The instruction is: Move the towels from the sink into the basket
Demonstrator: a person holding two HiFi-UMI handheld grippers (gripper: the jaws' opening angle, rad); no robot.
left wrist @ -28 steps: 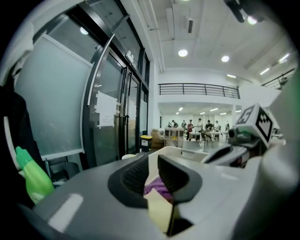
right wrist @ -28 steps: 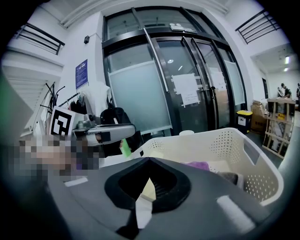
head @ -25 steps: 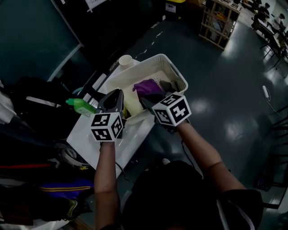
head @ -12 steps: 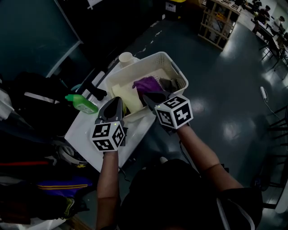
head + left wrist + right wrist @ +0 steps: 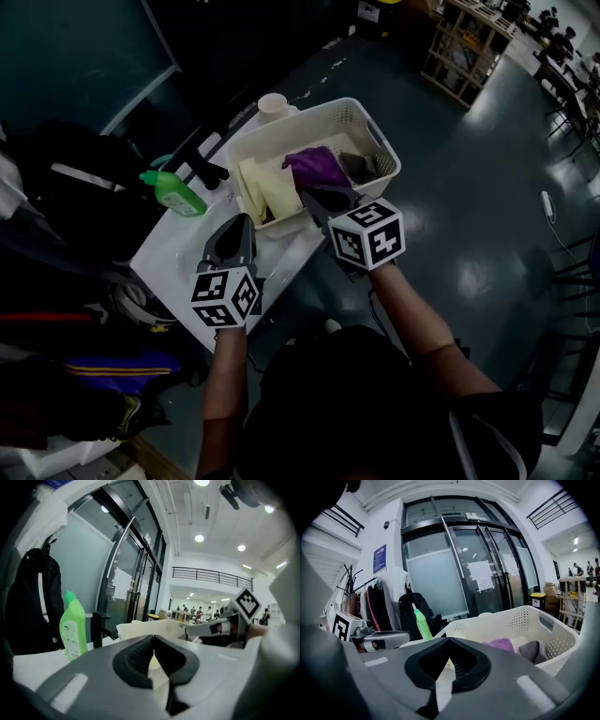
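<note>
A white perforated basket (image 5: 367, 121) stands on the white sink counter (image 5: 173, 267). In it lie pale yellow towels (image 5: 265, 190), a purple towel (image 5: 319, 166) and a grey towel (image 5: 360, 166). My left gripper (image 5: 240, 221) hovers over the counter just short of the basket's near left corner, shut, with nothing in it. My right gripper (image 5: 310, 198) sits at the basket's near rim by the purple towel, shut and empty. In the right gripper view the purple towel (image 5: 501, 644) and grey towel (image 5: 529, 649) show inside the basket (image 5: 525, 618). The sink bowl itself is hidden.
A green bottle (image 5: 172, 191) stands on the counter left of the basket, beside a black faucet (image 5: 207, 172). A white cup (image 5: 273, 104) sits behind the basket. Dark bags and jackets (image 5: 66, 206) crowd the left. Glossy floor lies to the right.
My left gripper has drawn back from the basket's rim toward me and a little lower, leaving the yellow towels in the basket. The right gripper has stayed put.
</note>
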